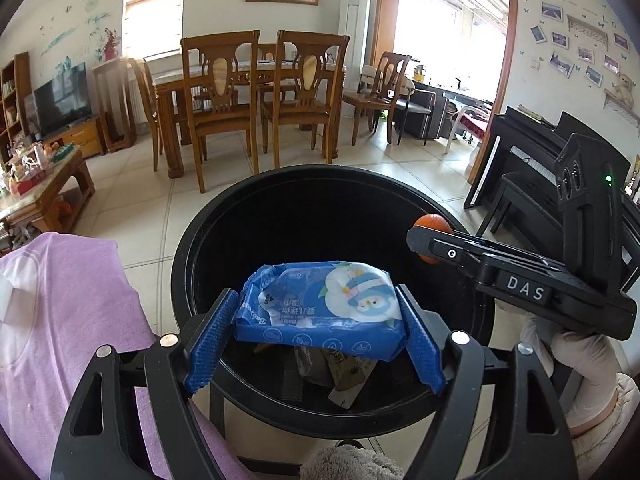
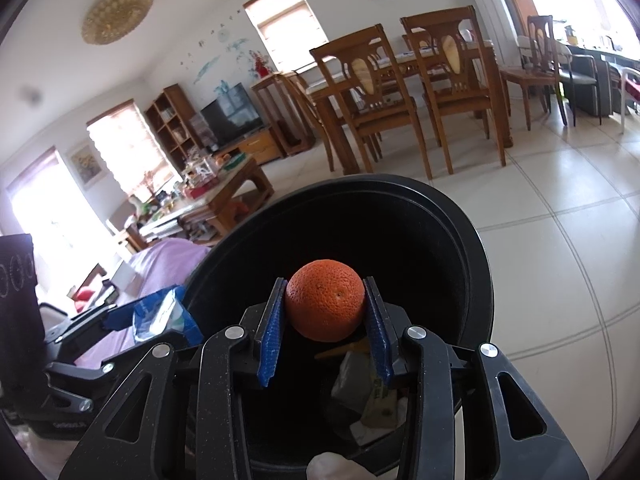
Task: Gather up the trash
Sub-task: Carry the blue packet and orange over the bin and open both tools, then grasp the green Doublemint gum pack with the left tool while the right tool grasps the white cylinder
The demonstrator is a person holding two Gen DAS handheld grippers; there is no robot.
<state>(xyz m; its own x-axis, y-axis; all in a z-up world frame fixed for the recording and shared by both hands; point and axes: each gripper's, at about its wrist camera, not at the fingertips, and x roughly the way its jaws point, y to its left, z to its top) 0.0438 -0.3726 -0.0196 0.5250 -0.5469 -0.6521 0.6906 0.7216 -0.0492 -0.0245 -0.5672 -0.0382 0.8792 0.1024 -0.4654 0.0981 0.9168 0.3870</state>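
**a:** two grippers, both parked over the same black trash bin. the left gripper has a blue wet wipes pack sitting crosswise between its blue pads, jaws spread wide, one pad at each end of the pack. the pack is above the bin's mouth, near the close rim.

**b:** and the right one?

**a:** right gripper is clamped on an orange, jaws fairly narrow, a pad pressed on each side of the fruit. it's over the bin opening too. from the left camera you only see a bit of the orange peeking past the tip of the black gripper body with "das" printed on it.

**b:** anything in the bin already?

**a:** yeah, some crumpled wrappers and paper bits at the bottom, can't tell exactly what they are.

**b:** what's around it?

**a:** bin stands on a pale tiled floor. a purple cloth lies just left of it. a white gloved hand is holding the right gripper. wooden dining chairs and a table sit well behind, a tv at the far left, a black piano on the right.
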